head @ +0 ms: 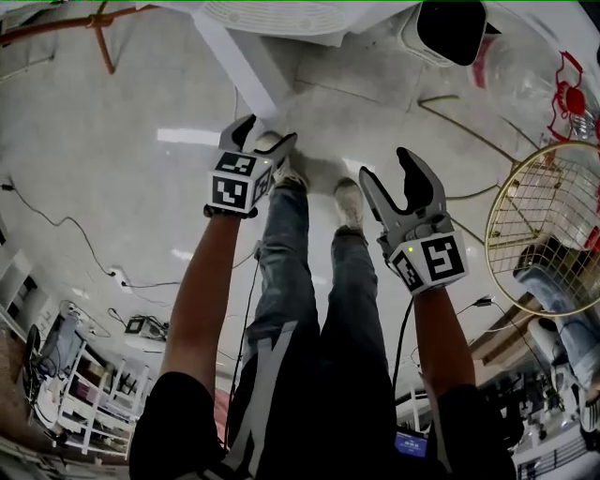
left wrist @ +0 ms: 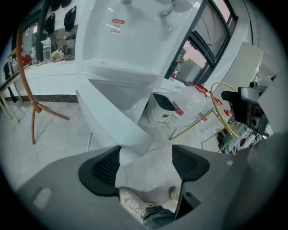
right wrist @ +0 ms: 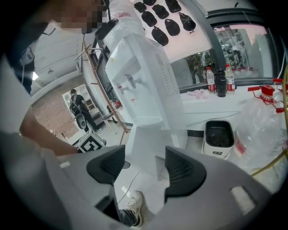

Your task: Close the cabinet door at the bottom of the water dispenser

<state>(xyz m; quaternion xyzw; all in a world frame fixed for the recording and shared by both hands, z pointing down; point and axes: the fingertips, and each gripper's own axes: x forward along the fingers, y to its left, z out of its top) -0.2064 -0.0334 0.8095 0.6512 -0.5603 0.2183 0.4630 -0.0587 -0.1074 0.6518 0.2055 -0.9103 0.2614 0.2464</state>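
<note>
The white water dispenser [head: 309, 28] stands at the top of the head view, and its taps show in the left gripper view [left wrist: 135, 40] and the right gripper view [right wrist: 144, 81]. Its bottom cabinet door [head: 248, 66] hangs open, swung out toward me. My left gripper [head: 267, 133] is open just in front of the door's free edge [left wrist: 114, 123]; the door's lower corner shows between the pads [left wrist: 105, 168], not pressed by them. My right gripper [head: 387, 169] is open too, held further right and nearer me, with the door [right wrist: 148, 152] beyond its jaws and nothing between them [right wrist: 145, 166].
A small white bin [left wrist: 161, 108] sits on the floor right of the dispenser. A big clear water bottle [head: 525, 75] and a gold wire rack [head: 548, 225] stand at the right. A curved wooden frame [left wrist: 27, 90] is at the left. Cables [head: 84, 244] cross the floor. My shoes [head: 349, 202] are below the grippers.
</note>
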